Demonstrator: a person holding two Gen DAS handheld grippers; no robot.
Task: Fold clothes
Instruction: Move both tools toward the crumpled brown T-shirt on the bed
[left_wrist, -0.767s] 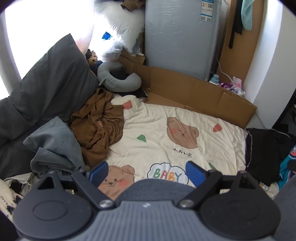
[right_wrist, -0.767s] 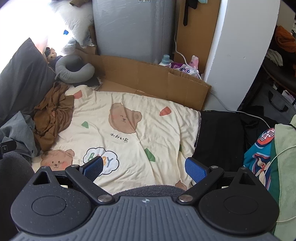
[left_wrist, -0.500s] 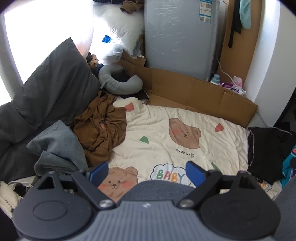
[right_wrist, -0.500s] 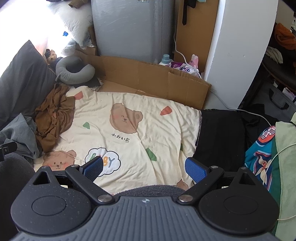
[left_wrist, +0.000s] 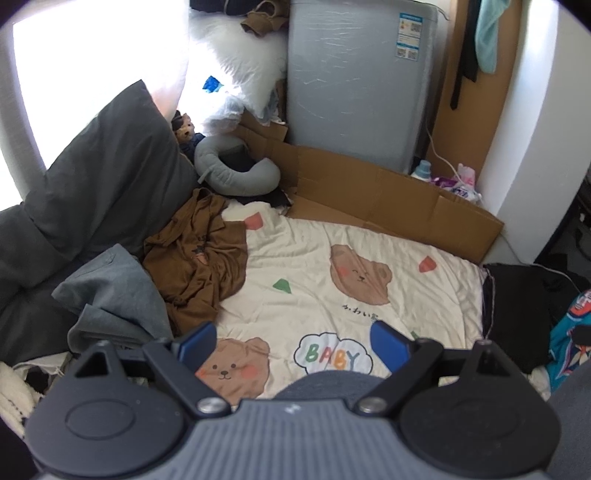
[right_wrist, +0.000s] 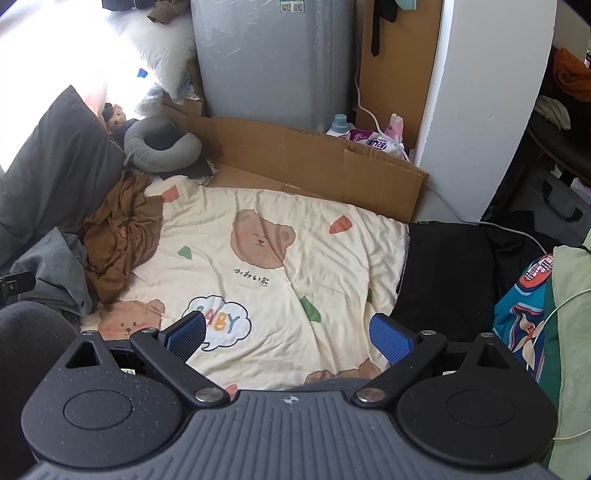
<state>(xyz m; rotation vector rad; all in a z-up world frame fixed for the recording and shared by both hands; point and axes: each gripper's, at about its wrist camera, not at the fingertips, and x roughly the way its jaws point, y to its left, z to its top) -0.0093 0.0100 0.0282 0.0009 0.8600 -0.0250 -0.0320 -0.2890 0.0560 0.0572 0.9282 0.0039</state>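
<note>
Brown garment (left_wrist: 199, 258) lies crumpled at the bed's (left_wrist: 332, 266) far left; left tongs (left_wrist: 293, 341) and right tongs (right_wrist: 288, 334) hover spread, empty. Likely next: reach and pinch it.

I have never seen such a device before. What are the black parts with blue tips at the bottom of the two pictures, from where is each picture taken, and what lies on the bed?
There is no robot here. A person holds one two-finger gripper in each hand, and each gripper carries a wide-angle camera looking forward along its fingers. One picture comes from the left gripper, the other from the right gripper. The blue tips are the finger pads. Both grippers are open and hold nothing.

Below them lies a cream blanket with bears. At its left edge are a crumpled brown garment and a gray garment; a black garment lies at the right edge. A gray neck pillow and flattened cardboard lie behind.
</note>
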